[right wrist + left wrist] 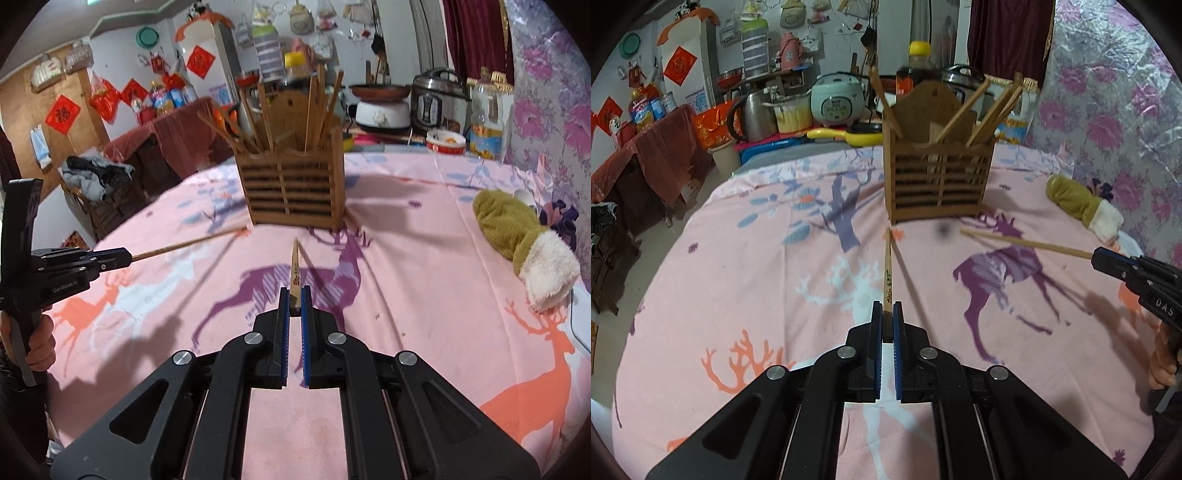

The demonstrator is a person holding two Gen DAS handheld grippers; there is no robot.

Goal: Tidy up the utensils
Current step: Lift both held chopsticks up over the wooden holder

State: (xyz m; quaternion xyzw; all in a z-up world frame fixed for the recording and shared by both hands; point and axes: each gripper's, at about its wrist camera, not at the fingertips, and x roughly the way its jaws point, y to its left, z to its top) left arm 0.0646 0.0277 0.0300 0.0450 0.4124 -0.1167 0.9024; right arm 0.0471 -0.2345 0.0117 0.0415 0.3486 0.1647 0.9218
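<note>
A slatted wooden utensil holder (938, 177) stands upright on the pink deer-print tablecloth (775, 280), with several wooden chopsticks leaning in it; it also shows in the right wrist view (293, 188). My left gripper (887, 314) is shut on a chopstick (887, 273) that points at the holder's base. My right gripper (294, 299) is shut on another chopstick (294, 267), also aimed at the holder. Each gripper shows in the other's view with its chopstick: the right one (1097, 254) at the right edge, the left one (127, 256) at the left edge.
An olive mitten with a white cuff (524, 243) lies at the table's right side by the floral wall. Behind the table stand a rice cooker (836, 101), a kettle (753, 116), a pressure cooker (437, 99) and an oil bottle (485, 120).
</note>
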